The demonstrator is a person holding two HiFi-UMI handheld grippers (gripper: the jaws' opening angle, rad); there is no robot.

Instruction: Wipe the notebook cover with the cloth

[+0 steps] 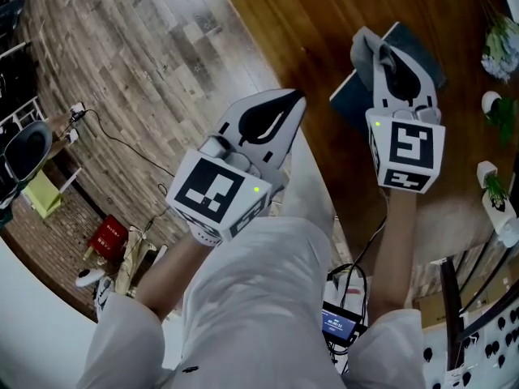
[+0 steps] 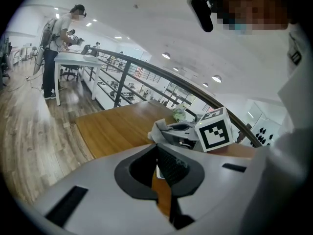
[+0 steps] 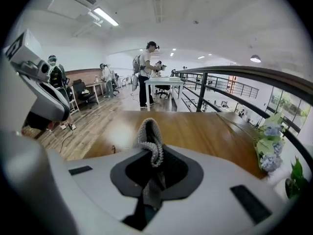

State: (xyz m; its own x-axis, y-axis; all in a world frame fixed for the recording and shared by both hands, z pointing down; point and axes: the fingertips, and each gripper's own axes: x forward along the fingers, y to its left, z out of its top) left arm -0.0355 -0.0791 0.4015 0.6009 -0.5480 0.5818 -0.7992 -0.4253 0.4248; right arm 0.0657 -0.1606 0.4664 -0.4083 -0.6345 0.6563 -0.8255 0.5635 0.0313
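Observation:
A dark blue notebook (image 1: 350, 101) lies near the edge of the wooden table (image 1: 324, 14). My right gripper (image 1: 383, 53) hovers over it, shut on a grey knitted cloth (image 1: 364, 51). In the right gripper view the cloth (image 3: 148, 133) bulges up out of the pinched jaws, and the notebook is hidden under the gripper. My left gripper (image 1: 293, 100) is held off the table's edge, left of the notebook, shut with nothing in it. In the left gripper view its jaws meet at a thin slit, and the right gripper's marker cube (image 2: 213, 129) and cloth (image 2: 159, 130) show beyond them.
Pale flowers (image 1: 503, 43) and small white vases (image 1: 496, 191) stand along the table's right side by a dark railing (image 3: 230, 75). The wooden floor (image 1: 122, 71) lies far below at left, with a red item (image 1: 108, 237) and cables. People stand at a far desk (image 3: 164, 82).

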